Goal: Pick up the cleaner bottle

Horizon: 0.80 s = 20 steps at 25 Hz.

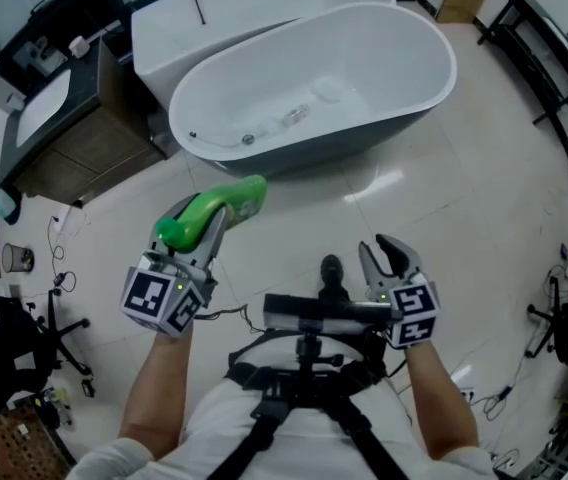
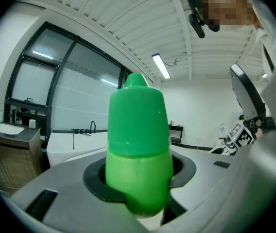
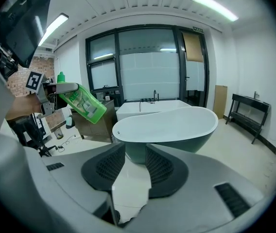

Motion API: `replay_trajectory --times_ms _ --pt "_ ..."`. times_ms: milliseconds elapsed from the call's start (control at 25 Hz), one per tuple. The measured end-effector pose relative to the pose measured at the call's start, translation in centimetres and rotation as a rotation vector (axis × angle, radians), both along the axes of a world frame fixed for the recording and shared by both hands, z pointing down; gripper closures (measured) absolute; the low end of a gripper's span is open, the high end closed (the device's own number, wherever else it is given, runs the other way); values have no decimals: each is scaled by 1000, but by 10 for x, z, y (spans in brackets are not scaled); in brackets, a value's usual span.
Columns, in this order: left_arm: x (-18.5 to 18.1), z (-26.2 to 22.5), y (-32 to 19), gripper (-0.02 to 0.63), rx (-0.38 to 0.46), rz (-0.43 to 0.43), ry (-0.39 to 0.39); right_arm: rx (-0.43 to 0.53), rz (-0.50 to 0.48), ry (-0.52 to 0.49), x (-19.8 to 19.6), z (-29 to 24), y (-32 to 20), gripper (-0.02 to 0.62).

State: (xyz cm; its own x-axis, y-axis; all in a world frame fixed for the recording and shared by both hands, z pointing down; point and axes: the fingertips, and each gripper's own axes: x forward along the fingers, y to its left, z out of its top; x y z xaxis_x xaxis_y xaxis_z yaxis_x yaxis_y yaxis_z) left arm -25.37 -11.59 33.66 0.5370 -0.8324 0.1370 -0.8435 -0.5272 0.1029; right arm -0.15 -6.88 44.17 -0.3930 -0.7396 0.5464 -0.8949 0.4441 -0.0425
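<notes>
Cleaner bottle [image 1: 232, 201] light green, darker cap; clamped in left gripper [image 1: 202, 228].

Left gripper [image 2: 139, 177]: jaws stood closed against the green bottle, dark pads pressing its sides.
Cleaner bottle [image 2: 138, 135]: filled the middle, darker cap above, paler body below.
Bathtub [image 2: 70, 149]: white, behind at left, with a dark faucet [image 2: 92, 126].
Vanity [image 2: 9, 152]: far left, wooden front.
Ceiling light [image 2: 161, 66]: a lit strip overhead.
Right gripper [image 2: 240, 135]: its marker cube showed at right.
</notes>
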Motion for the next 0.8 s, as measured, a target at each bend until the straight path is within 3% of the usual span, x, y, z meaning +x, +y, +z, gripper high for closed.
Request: replay_trajectory --times_ms 240,800 --pt "-12 -3 18 428 8 -3 14 12 4 -6 -8 -10 9 454" --pt "2 -15 44 427 30 -15 -4 23 -15 -39 2 -22 9 454"
